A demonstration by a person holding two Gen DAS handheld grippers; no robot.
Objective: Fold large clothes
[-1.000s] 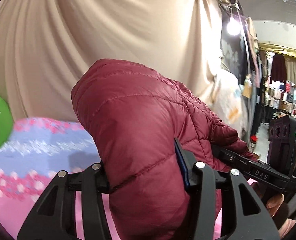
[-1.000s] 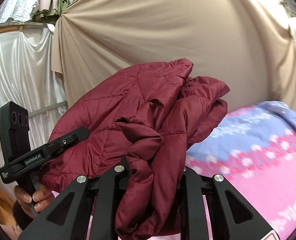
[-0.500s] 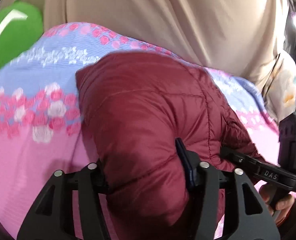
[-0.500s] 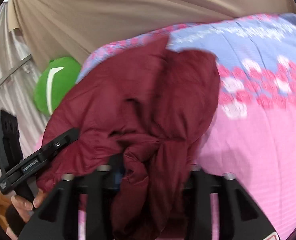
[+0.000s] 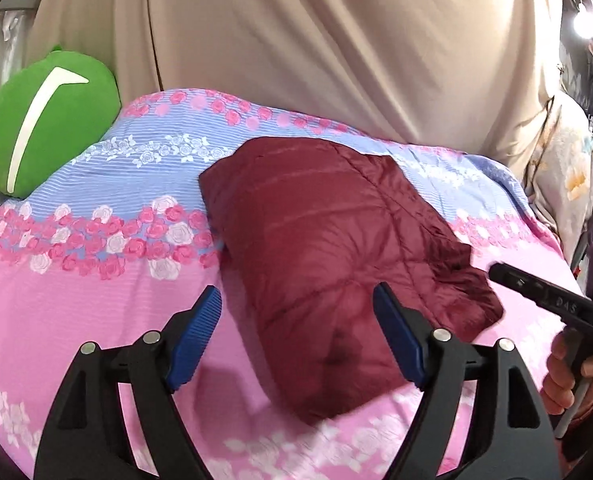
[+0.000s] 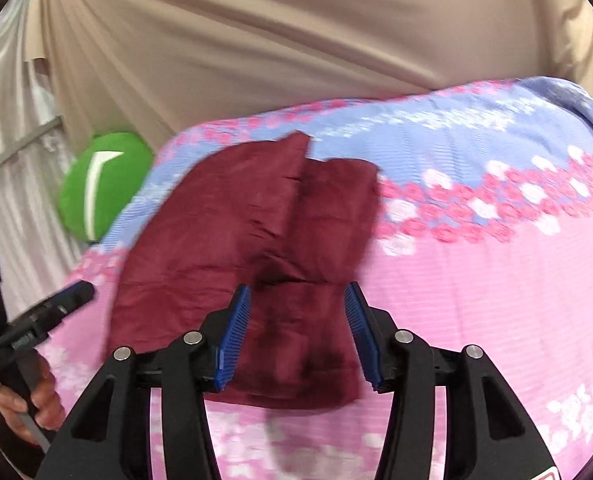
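A folded maroon quilted jacket (image 5: pixel 336 248) lies flat on the pink and blue floral bedspread (image 5: pixel 76 280). It also shows in the right wrist view (image 6: pixel 256 240). My left gripper (image 5: pixel 296 320) is open, its blue pads either side of the jacket's near edge, holding nothing. My right gripper (image 6: pixel 298 316) is open over the jacket's near end, also empty. The right gripper's body shows at the right edge of the left wrist view (image 5: pixel 552 304); the left one shows at the left edge of the right wrist view (image 6: pixel 36 320).
A green round cushion (image 5: pixel 44 120) sits at the bed's far left corner; it also shows in the right wrist view (image 6: pixel 100 184). A beige curtain (image 5: pixel 296 40) hangs behind the bed. Shop racks and a lamp stand at the far right.
Both grippers lowered the jacket from the air onto the bedspread and opened, letting it go. It now lies flat and folded.
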